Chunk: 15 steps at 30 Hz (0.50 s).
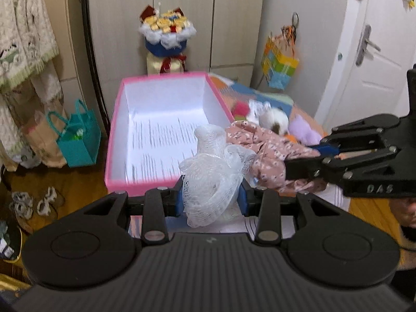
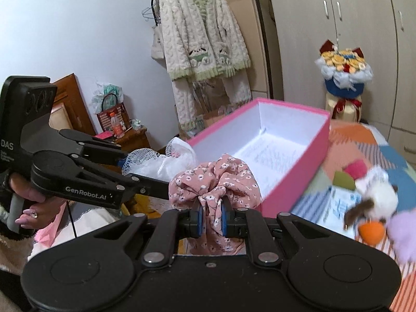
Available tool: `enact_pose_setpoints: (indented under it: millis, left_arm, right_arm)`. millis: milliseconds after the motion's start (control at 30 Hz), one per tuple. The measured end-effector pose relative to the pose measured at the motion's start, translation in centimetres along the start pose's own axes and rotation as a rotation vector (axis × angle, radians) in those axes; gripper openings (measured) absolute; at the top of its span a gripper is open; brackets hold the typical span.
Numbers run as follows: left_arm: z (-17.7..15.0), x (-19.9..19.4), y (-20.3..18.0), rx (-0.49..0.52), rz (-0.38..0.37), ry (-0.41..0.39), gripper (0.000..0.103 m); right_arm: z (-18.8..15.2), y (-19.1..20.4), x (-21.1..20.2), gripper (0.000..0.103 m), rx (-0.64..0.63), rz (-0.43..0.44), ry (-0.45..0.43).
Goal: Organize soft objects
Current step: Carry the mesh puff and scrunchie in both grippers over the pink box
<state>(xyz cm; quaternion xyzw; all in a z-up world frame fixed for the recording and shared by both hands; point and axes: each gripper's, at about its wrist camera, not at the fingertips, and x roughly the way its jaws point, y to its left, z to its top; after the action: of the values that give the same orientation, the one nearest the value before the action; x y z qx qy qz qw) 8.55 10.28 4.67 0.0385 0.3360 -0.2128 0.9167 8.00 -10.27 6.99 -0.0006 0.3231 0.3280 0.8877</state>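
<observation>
Two tools hang over the near end of a bed (image 2: pixel 364 140) with a patchwork cover. Largest on it is the pink box (image 1: pixel 118 119) (white inside, printed sheet on its floor), at the bed's left edge. Near the box's near right corner, the right tool (image 2: pixel 211 214) is clenched on a pink floral cloth (image 2: pixel 218 179), and just beside it the left tool (image 1: pixel 212 195) grips a white mesh puff (image 1: pixel 210 179). Smaller plush toys (image 2: pixel 377 202) lie toward the bed's right edge.
</observation>
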Motion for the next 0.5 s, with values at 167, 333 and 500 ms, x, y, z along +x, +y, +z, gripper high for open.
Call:
enact_pose_setpoints:
  millis: [167,333,500]
  left_arm:
    - [3.8,2.1,2.0,-0.022,-0.007,-0.033,0.037]
    - [7.3,6.7,4.3,-0.047,-0.021,-0.027,0.037]
    - [9.4,13.6,7.4,-0.142,-0.024,0.043,0.037]
  right_arm:
    - [3.3,-1.4,2.0,0.017,-0.014,-0.024,-0.048]
    - [5.9,-4.7,5.1,0.017,0.005,-0.046,-0.063]
    - [8.0,-7.8,10.0,0.017,-0.024,-0.087,-0.007]
